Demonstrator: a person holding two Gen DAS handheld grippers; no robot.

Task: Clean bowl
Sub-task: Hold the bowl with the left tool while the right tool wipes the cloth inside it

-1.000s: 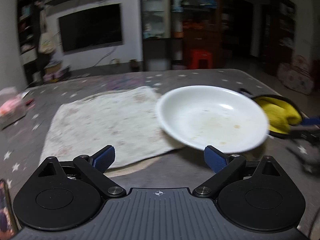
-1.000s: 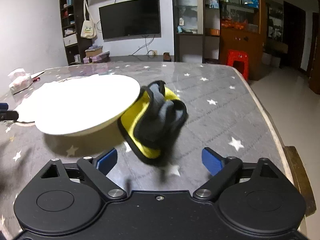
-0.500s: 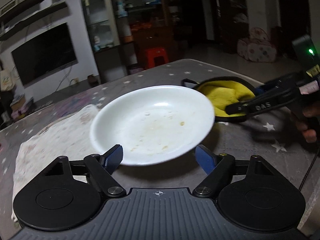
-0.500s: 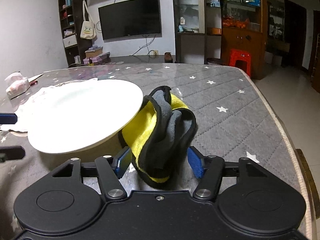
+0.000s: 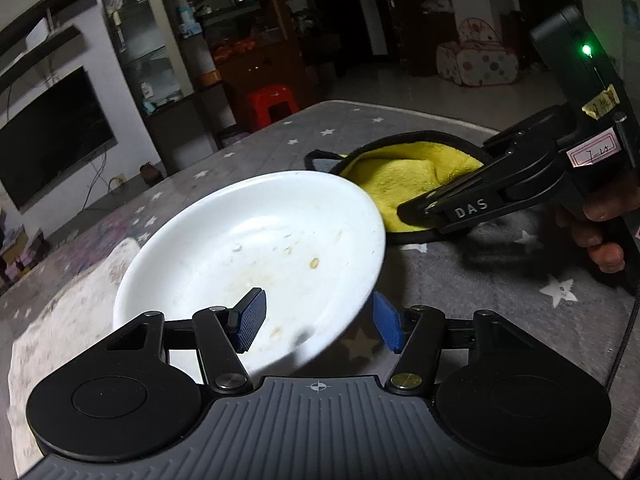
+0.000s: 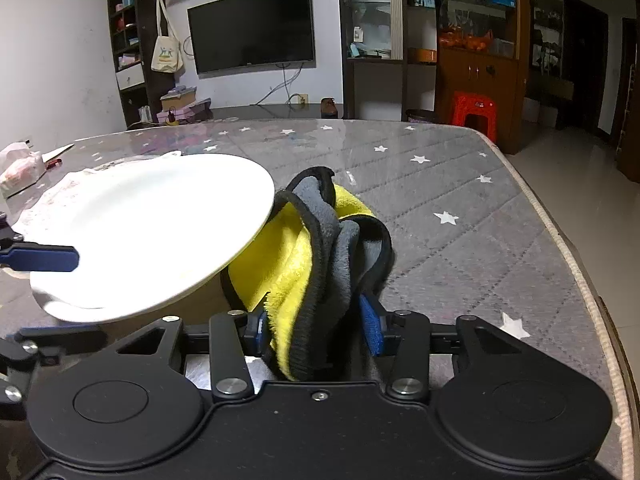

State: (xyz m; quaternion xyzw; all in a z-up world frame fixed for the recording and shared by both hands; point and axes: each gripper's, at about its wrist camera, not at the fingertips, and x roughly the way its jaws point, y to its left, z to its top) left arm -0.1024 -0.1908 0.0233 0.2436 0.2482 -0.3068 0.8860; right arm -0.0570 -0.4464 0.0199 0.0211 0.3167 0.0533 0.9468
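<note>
The left tongs (image 5: 316, 316) reach forward low over the desk (image 5: 500, 280), tilted, with their blue pads set either side of the near rim of the bowl (image 5: 256, 256): one pad lies over the inside, the other under the outside edge. They grip the bowl by that rim and hold it slanted above the desk. The bowl is shallow, white and glossy, with small brown food specks inside. A pale, stained mat (image 5: 60, 312) lies flat to its left.

To the right, the right tongs (image 6: 312, 326) point level across the desk, closed on a bunched cloth (image 6: 304, 264), fleecy yellow on one face, grey on the other, with black edging. The cloth touches the bowl's far rim. The desk covering is grey, quilted, with white stars.
</note>
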